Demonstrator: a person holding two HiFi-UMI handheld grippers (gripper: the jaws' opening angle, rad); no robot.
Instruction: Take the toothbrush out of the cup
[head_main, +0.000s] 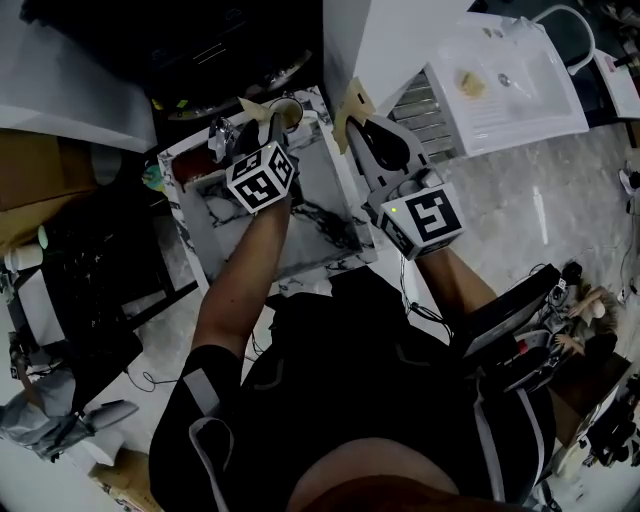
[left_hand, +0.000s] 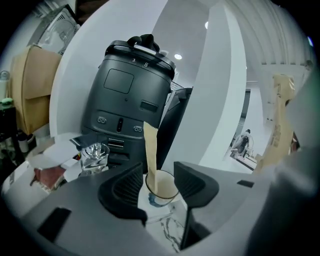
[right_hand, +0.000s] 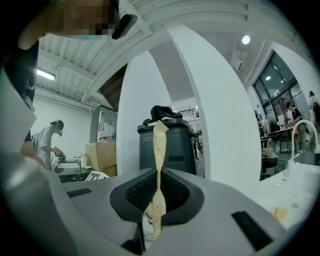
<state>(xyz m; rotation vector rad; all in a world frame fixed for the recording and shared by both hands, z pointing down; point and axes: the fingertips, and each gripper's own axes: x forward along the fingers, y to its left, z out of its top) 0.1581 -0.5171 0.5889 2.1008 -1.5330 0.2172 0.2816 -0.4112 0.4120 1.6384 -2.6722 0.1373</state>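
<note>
A white cup (left_hand: 161, 187) with a dark rim stands on a marble tray (head_main: 320, 225). A tan paper-wrapped toothbrush (left_hand: 150, 150) stands upright in it. My left gripper (left_hand: 160, 182) is open, with one jaw on each side of the cup and no pad pressing on it. In the head view the left gripper (head_main: 262, 128) sits at the tray's far edge beside the cup (head_main: 287, 108). My right gripper (right_hand: 160, 187) is shut on a second tan paper-wrapped toothbrush (right_hand: 161, 145), held upright. The right gripper (head_main: 358, 130) is at the tray's far right corner, and its toothbrush (head_main: 352, 100) pokes out past the jaws.
A small glass bottle (left_hand: 95, 156) and a red item (left_hand: 47, 175) stand left of the cup. A tall black bin-like unit (left_hand: 132, 95) rises just behind it. A white sink (head_main: 505, 80) lies at the far right. White pillars stand behind the tray.
</note>
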